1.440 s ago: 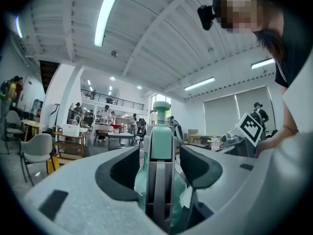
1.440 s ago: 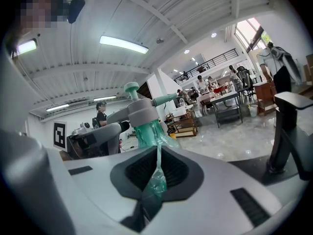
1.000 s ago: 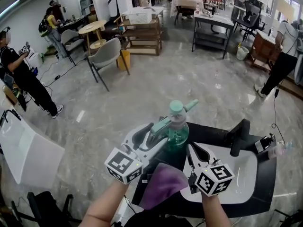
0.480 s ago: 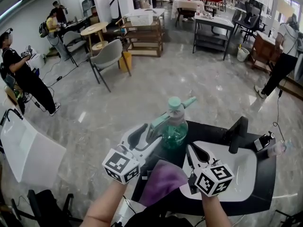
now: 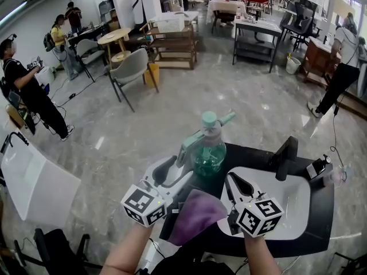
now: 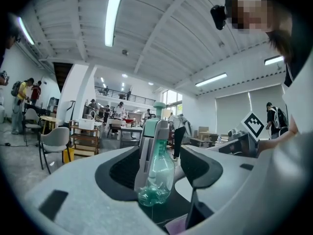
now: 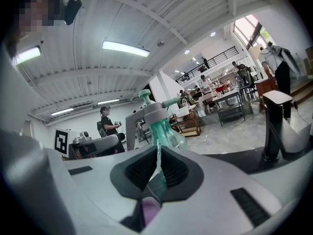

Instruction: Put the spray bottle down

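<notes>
Left gripper (image 5: 182, 166) has drawn back, jaws spread, touching nothing | spray bottle (image 5: 207, 153) upright at worktop's (image 5: 252, 153) far-left corner | right gripper (image 5: 238, 187) clenched | judged light, thin-walled, crushable; grip the neck.

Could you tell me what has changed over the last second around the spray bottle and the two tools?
The left tool has drawn back a little toward the person. Its jaws now stand wide apart on either side of the spray bottle and seem not to grip it. The bottle stands on the black counter where it was. The shut right tool and the purple cloth stayed put.
</notes>
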